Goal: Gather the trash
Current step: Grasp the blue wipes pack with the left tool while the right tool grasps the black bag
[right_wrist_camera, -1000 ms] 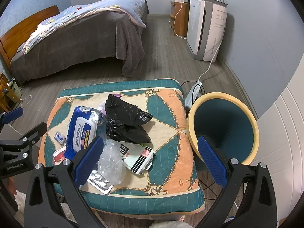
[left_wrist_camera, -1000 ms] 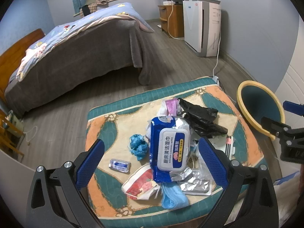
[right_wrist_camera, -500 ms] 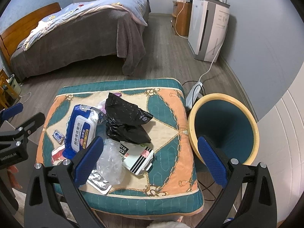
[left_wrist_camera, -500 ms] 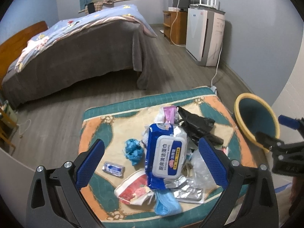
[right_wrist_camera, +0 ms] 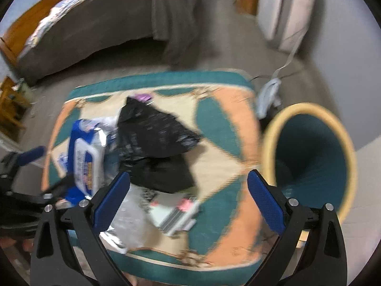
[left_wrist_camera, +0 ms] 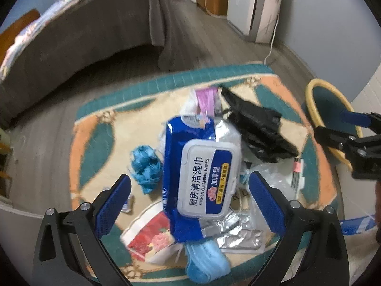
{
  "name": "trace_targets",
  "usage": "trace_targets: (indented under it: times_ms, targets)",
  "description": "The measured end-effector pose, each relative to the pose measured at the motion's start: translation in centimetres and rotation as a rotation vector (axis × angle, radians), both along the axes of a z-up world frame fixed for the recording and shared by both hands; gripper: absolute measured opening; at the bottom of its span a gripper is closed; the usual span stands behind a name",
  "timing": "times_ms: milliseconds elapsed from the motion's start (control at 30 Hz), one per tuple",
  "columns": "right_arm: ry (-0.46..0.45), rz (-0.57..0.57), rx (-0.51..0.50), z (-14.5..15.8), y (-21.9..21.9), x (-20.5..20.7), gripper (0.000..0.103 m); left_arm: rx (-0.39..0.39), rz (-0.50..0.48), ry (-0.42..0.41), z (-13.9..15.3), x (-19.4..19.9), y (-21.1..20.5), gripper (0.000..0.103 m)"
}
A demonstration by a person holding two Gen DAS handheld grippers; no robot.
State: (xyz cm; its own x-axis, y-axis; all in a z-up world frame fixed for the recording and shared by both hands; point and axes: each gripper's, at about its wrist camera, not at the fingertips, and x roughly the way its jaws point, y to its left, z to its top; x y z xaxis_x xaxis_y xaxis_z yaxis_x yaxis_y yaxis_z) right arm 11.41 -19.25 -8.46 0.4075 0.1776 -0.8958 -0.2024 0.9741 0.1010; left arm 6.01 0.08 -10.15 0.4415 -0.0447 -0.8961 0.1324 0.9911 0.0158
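Trash lies piled on a patterned cushion (left_wrist_camera: pixel 95 143): a blue wet-wipes pack (left_wrist_camera: pixel 200 176), a black plastic bag (left_wrist_camera: pixel 257 128), a crumpled blue glove (left_wrist_camera: pixel 145 166), a red-and-white packet (left_wrist_camera: pixel 152 236), foil wrappers (left_wrist_camera: pixel 238 231) and a blue mask (left_wrist_camera: pixel 204 264). My left gripper (left_wrist_camera: pixel 189 205) is open and empty, its fingers on either side of the wipes pack, above it. My right gripper (right_wrist_camera: pixel 188 205) is open and empty above the black bag (right_wrist_camera: pixel 154 143) and a white striped box (right_wrist_camera: pixel 176 217). A yellow-rimmed teal bin (right_wrist_camera: pixel 309 157) stands right of the cushion.
A bed with a grey cover (left_wrist_camera: pixel 83 35) stands beyond the cushion across bare wood floor. A white appliance (left_wrist_camera: pixel 257 7) stands at the back right wall with a cord and power strip (right_wrist_camera: pixel 269 93) near the bin. The right gripper shows in the left wrist view (left_wrist_camera: pixel 352 138).
Both grippers have moved down and closer to the trash pile. The left one now frames the wipes pack. Both views are motion-blurred. Both stay open.
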Motion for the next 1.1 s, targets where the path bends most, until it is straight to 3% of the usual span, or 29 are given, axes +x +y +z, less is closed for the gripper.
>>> trace_targets:
  times_ms: [200,300,433,500,533,567,733,867,900,933,1000,1100]
  targets:
    - [0.077,0.07,0.094,-2.5,2.5,1.7,0.072,0.055,-0.049,0.069,-4.0,0.4,-1.2,0.098]
    - [0.109,0.12,0.146,-3.0,3.8,1.9,0.062,0.093,-0.075,0.065,-4.9,0.4,-2.1,0.098]
    - [0.13,0.174,0.167,-3.5,5.0,2.0,0.047,0.042,-0.034,0.067,-5.5,1.1,-1.3,0.095]
    - [0.129,0.18,0.187,-3.3,5.0,2.1,0.046,0.036,-0.027,0.073,-5.7,1.3,-1.0,0.093]
    - [0.119,0.188,0.192,-3.0,5.0,2.1,0.046,0.024,-0.039,0.072,-5.6,1.2,-0.9,0.08]
    - [0.098,0.203,0.183,-2.6,5.1,2.0,0.046,0.025,-0.045,0.073,-5.5,1.4,-0.8,0.077]
    - [0.06,0.263,0.143,-2.5,6.5,2.1,0.054,0.027,-0.033,0.042,-4.7,1.5,-0.4,0.067]
    - [0.078,0.287,0.093,-3.7,7.4,2.3,0.052,0.016,-0.004,0.025,-3.9,1.2,0.6,0.065]
    - [0.078,0.295,0.079,-3.9,7.7,2.4,0.046,0.02,0.004,0.015,-3.5,1.1,0.9,0.065]
    - [0.075,0.305,0.057,-4.0,7.8,2.4,0.024,0.02,0.01,0.005,-3.0,1.0,1.2,0.065]
    - [0.054,0.313,0.048,-3.7,8.1,2.5,0.011,0.021,0.017,-0.017,-2.3,0.9,1.4,0.065]
    - [-0.005,0.304,0.052,-1.9,7.6,2.4,0.01,0.026,0.021,-0.067,-0.2,0.3,1.5,0.065]
